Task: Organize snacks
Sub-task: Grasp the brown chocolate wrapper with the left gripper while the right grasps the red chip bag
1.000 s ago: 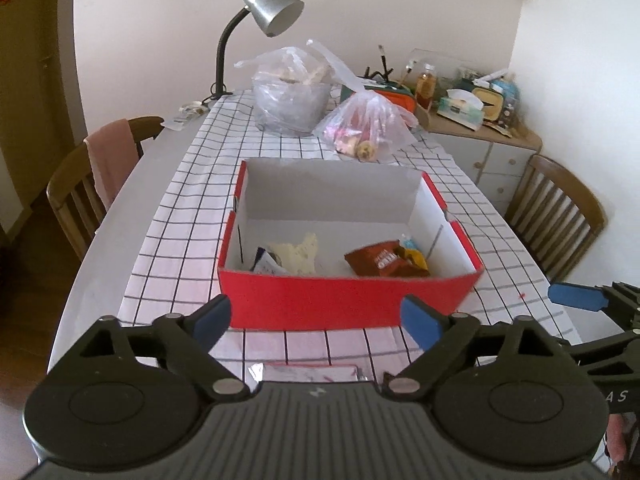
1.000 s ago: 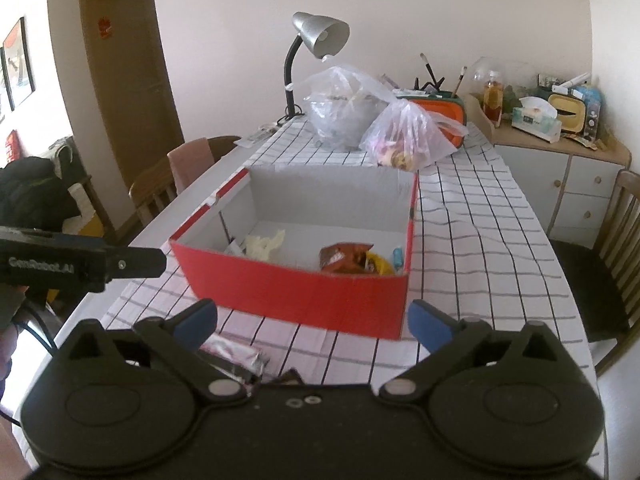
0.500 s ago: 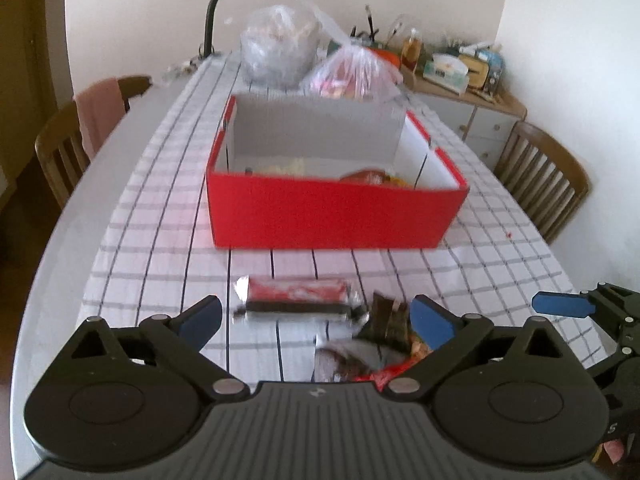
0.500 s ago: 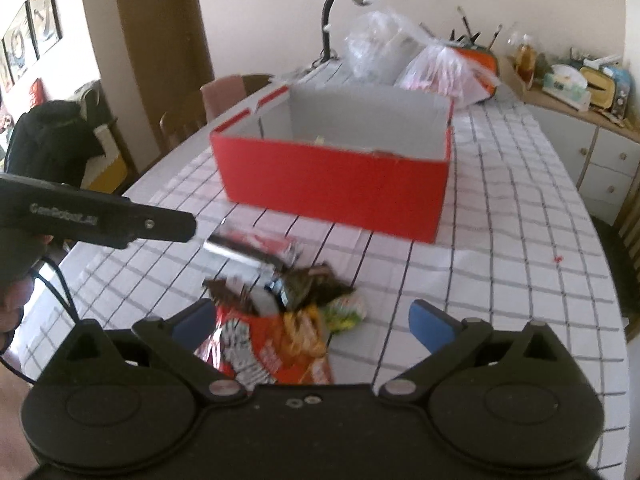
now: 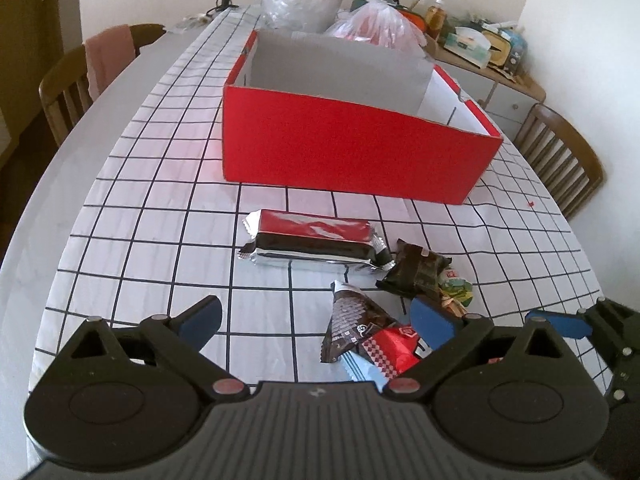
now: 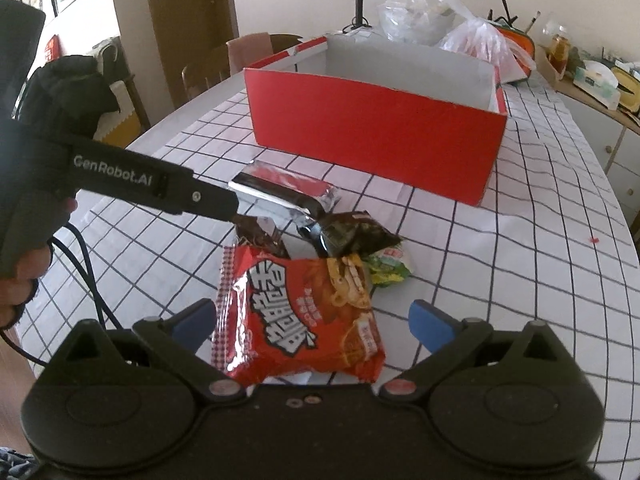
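Observation:
A red box [image 5: 352,156] with a grey inside stands on the checked tablecloth; it also shows in the right wrist view [image 6: 372,120]. In front of it lie loose snacks: a long red and silver bar [image 5: 316,242], a dark packet [image 5: 416,272], a brown wedge packet [image 5: 352,326], a green packet [image 6: 390,268] and a red noodle bag [image 6: 304,316]. My left gripper [image 5: 316,318] is open, low over the brown wedge packet. My right gripper [image 6: 312,320] is open, its fingers either side of the red noodle bag.
Plastic bags [image 5: 372,26] and a lamp base stand behind the box. Wooden chairs stand at the left [image 5: 76,84] and right [image 5: 560,160] of the table. A cluttered cabinet [image 5: 488,52] is at the back right. The table edge is close at the front.
Both grippers have dropped and pulled back from above the box to the snack pile in front of it. The box's contents are now hidden behind its front wall.

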A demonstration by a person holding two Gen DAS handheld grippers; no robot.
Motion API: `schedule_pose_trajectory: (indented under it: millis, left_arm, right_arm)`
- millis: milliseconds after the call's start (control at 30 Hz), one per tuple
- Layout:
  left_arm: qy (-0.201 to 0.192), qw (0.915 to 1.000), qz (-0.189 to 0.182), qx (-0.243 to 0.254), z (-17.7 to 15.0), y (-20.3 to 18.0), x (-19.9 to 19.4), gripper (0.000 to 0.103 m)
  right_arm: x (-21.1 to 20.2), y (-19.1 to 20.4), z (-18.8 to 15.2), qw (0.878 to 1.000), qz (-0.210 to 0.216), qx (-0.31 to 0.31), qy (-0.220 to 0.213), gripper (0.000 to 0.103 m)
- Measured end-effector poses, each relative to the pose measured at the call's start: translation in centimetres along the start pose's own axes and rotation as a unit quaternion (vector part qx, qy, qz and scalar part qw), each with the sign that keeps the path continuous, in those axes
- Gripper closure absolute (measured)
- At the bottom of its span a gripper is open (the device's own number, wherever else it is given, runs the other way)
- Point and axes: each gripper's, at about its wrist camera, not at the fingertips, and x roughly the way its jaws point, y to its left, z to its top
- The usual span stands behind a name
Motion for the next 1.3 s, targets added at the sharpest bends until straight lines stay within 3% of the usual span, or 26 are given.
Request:
schedule_pose_trajectory:
  millis: [300,433,600,867,1300]
  left_arm:
    - [0.007,0.9999,0.007,-0.013,0.3,0.3,0.4,0.002]
    - [0.023,0.9992,-0.026,-0.018,0.8,0.7,-0.4,0.002]
    - [0.026,0.9990,-0.027,-0.022,1.1,1.5,-1.4,0.002]
    - [0.056,0.9968,-0.036,-0.045,0.6,1.8,0.6,0.002]
    - [0.070,0.9975,-0.007,-0.012,1.4,-0.6,3.0,0.002]
  right_arm:
    - [2.4,-1.1,1.4,0.999,0.031,0.017,0.026,0.000]
    - [3.2,-0.6,1.5,0.998,0.049,0.006,0.048,0.000]
    - [4.0,-0.3,1.2,0.998,0.035,0.002,0.053,0.000]
    - [5.2,-0.8,0.3,0.997,0.032,0.015,0.070,0.000]
    - [3.1,-1.9,-0.6,0.996,0.050,0.037,0.057,0.024]
